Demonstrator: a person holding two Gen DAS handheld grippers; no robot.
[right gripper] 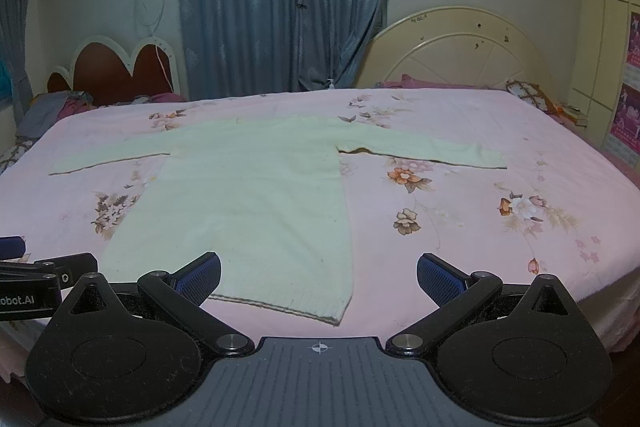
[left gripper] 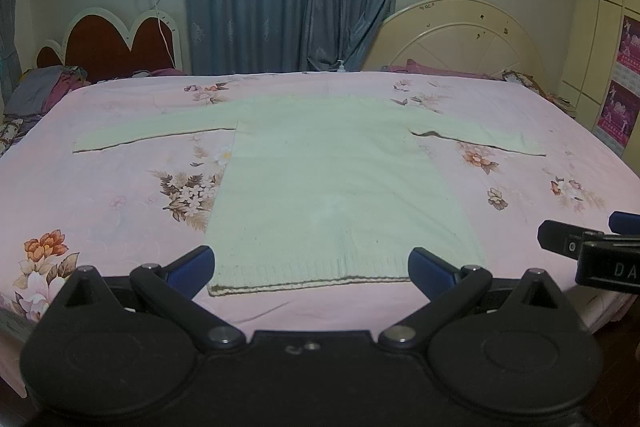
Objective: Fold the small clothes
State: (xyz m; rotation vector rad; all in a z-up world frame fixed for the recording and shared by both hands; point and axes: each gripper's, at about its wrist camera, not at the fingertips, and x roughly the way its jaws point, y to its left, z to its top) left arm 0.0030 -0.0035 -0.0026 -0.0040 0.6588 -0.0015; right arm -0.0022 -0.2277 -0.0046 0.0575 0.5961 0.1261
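**Pale sweater spread flat, nothing gripped yet**

While both grippers hover at the bed's near edge, the pale green knit sweater (left gripper: 332, 179) lies flat on the pink floral bedsheet (left gripper: 100, 195), sleeves stretched out sideways. Left of the sweater's hem, the left gripper (left gripper: 311, 265) has its jaws spread wide and holds nothing; at the hem's right corner, the right gripper (right gripper: 319, 277) is likewise wide and bare. Soft, light and limp, the knit will likely sag, so pinching cuffs or hem corners seems best. No containers show.
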